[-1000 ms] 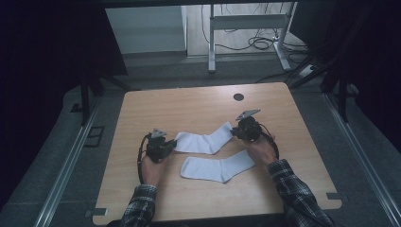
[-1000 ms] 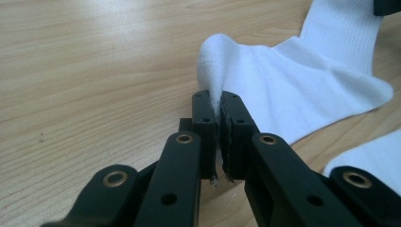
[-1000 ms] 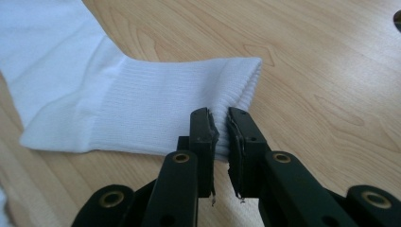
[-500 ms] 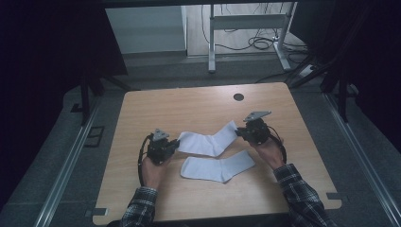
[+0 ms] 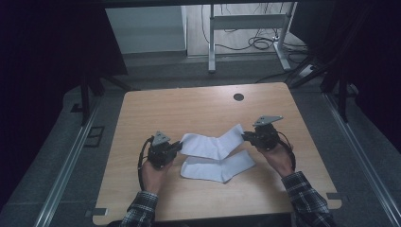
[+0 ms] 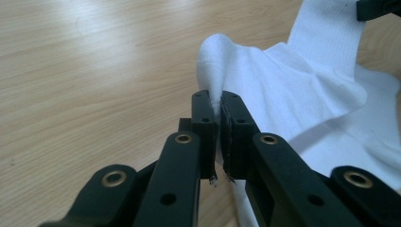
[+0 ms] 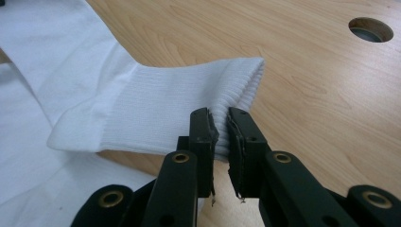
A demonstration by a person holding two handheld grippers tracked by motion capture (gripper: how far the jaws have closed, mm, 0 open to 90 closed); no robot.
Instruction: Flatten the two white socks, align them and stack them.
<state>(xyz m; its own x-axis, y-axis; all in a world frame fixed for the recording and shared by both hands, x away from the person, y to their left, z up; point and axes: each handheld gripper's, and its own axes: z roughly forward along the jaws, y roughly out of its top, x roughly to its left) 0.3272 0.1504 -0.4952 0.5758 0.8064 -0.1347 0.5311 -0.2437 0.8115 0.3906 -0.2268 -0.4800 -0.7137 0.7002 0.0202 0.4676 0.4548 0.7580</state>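
The white ribbed cotton sock (image 5: 212, 143) that I hold is stretched between my two grippers, a little above the light wooden worktop (image 5: 189, 106), near its front middle. Compared with a second ago, its cuff end now sits further to the right and the fabric looks more taut and flat; the right gripper has pulled outward. I judge this means the sock is being straightened, probably so that I can lay it on its partner.

Its long axis runs left to right across the worktop, slightly rising toward the far right. The toe end points to my left and the ribbed cuff (image 7: 236, 90) points to my right.

The left gripper (image 6: 216, 101) has its jaws closed on the toe fabric, which bulges up between them. The right gripper (image 7: 218, 124) has its jaws pinched on the edge of the cuff.

The second white sock (image 5: 215, 168) lies flat on the worktop just in front of the held one, almost parallel, and the two overlap a little in the middle. Further back there is a round dark cable hole (image 5: 239, 97) in the worktop.
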